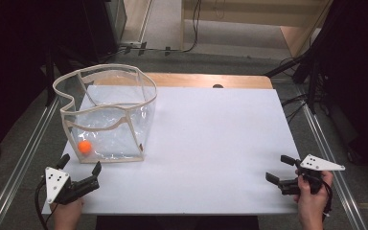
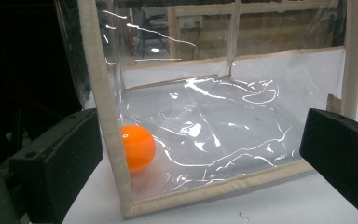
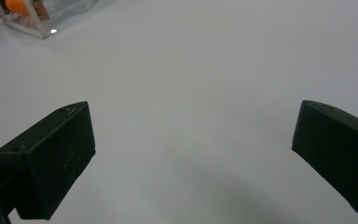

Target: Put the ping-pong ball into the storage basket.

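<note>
The L gripper (image 1: 80, 168) sits at the near-left corner of the white table (image 1: 211, 143), just short of the clear bag (image 1: 106, 115), jaws spread wide w/ nothing between them. In the L gripper view the bag's near-left corner seam (image 2: 105, 112) stands upright just inside the left jaw, and the bag's front wall spans most of the gap to the other jaw. So the bag lies straight ahead of the fingers, near but not touching as far as I can tell.

The orange ball (image 2: 137, 148) rests on the bag floor, tucked into that same near-left corner, right behind the seam. From the high view the ball (image 1: 85, 146) is just beyond the L gripper tips, w/ the plastic wall in between. Reaching it prob. means going over the open rim (image 1: 106, 73), not thru the front.

The R gripper (image 1: 281, 168) is at the near-right edge, well apart from the bag, jaws also spread and empty; its view has bare table ahead and the bag's corner (image 3: 37, 18) far off at top left. L is clearly the nearer hand.

Materials: bag is thin transparent vinyl, crinkled and glossy on the floor, boxy w/ 4 walls, edged in cream fabric binding; the top rim sags in a wavy loop, so the walls look soft and likely to buckle if pushed. Ball is smooth, round, matte-ish plastic. Jaws are flat black blocks.
</note>
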`<action>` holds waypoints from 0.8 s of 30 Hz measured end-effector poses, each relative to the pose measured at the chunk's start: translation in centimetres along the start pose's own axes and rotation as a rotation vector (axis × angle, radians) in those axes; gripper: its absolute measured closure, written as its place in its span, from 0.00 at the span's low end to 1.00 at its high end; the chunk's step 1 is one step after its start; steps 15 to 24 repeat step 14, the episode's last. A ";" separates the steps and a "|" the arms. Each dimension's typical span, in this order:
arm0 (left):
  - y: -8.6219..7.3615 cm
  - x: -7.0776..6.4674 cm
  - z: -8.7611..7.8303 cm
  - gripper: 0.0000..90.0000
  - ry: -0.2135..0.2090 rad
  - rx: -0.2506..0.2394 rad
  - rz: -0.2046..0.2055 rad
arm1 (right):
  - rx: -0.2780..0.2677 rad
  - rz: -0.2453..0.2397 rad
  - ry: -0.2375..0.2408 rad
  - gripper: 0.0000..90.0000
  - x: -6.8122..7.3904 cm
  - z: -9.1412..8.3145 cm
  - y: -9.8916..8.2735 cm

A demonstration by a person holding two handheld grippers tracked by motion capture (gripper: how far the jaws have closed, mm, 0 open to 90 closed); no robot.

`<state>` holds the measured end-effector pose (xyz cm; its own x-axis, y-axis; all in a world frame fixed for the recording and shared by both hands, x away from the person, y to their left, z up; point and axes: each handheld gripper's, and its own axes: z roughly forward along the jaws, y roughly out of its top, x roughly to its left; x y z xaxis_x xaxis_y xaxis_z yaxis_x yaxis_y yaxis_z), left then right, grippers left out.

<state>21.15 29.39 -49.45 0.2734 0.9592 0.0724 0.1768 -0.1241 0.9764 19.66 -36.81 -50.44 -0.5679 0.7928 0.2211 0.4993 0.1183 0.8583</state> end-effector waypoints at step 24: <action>0.0 0.1 0.0 0.00 -0.001 -0.003 -0.008 | -0.065 0.012 -0.015 0.00 -0.1 -0.7 -0.5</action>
